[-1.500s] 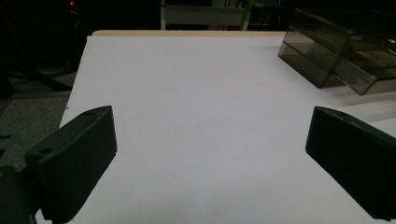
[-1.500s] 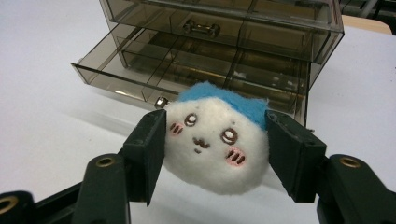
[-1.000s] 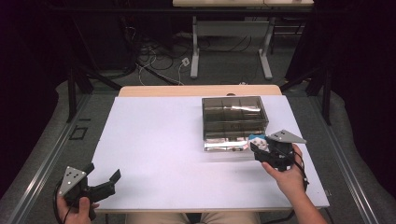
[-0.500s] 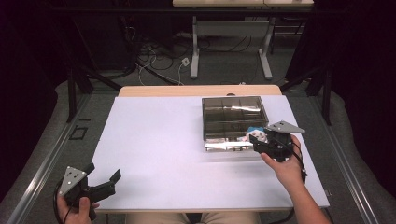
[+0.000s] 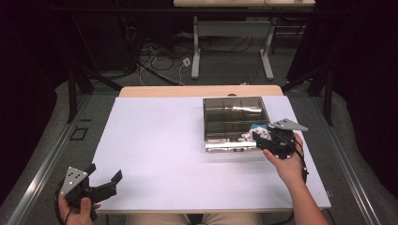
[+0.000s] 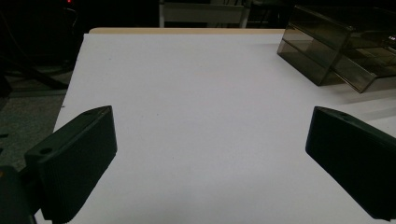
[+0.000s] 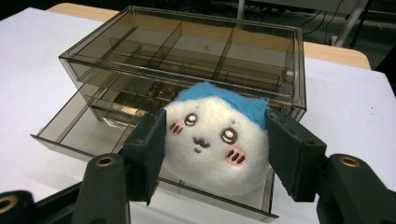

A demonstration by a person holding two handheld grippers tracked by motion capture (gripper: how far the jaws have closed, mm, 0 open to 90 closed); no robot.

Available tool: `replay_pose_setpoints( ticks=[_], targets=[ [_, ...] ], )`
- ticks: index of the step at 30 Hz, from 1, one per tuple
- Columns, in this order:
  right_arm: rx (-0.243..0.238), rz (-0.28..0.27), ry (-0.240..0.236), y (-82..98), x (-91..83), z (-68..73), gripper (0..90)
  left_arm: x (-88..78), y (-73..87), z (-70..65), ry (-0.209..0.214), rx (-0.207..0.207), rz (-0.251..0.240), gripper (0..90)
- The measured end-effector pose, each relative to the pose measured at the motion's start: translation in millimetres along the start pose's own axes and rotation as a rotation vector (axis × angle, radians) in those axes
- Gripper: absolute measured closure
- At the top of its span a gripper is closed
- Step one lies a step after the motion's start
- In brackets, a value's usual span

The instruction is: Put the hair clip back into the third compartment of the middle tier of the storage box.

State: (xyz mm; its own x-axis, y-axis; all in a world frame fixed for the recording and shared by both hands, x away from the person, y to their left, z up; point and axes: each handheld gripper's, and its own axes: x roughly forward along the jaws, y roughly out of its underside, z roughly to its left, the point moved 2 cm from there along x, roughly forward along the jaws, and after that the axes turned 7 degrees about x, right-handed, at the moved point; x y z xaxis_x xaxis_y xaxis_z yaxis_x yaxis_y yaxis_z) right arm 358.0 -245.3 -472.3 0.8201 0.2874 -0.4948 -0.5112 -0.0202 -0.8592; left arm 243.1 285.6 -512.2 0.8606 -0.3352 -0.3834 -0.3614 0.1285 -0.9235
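The right gripper (image 7: pixel 215 140) pinches a white felt toy with a blue top (image 7: pixel 212 137) between its 2 jaws, above the pulled-out lower drawer (image 7: pixel 154 156) of the smoky plastic drawer box (image 7: pixel 187 56). The left gripper (image 5: pixel 104 183) is far from this box, near the front left corner of the white table (image 5: pixel 155 140), with its jaws spread wide and nothing between them.

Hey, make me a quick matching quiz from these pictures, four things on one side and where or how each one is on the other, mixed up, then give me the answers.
Things:
1. plush toy
2. left tongs
3. drawer
4. organizer box

States:
A. pulled out toward the person
B. open, at the near left corner of the table
C. smoky see-through plastic with dividers under its lid
D. white with a blue top, pinched by the right tongs over the drawer

Pairs: 1-D, 2-B, 3-A, 4-C
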Motion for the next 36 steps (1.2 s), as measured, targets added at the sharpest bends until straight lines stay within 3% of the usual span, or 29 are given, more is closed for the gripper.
replay_pose_setpoints(
  ticks=[14,20,36],
  targets=[
    [-0.012,-0.034,0.013,14.6,13.0,-6.8,40.6,1.6,0.0,-1.4,0.006,0.006,0.006,2.2],
    [0.009,-0.028,0.018,18.8,16.5,-10.1,40.5,1.5,0.0,-1.4,0.008,0.006,0.006,2.2],
    [-0.01,-0.01,0.028,27.1,27.8,-11.6,40.2,3.0,0.2,-2.4,0.012,0.006,0.008,2.2]
  ],
)
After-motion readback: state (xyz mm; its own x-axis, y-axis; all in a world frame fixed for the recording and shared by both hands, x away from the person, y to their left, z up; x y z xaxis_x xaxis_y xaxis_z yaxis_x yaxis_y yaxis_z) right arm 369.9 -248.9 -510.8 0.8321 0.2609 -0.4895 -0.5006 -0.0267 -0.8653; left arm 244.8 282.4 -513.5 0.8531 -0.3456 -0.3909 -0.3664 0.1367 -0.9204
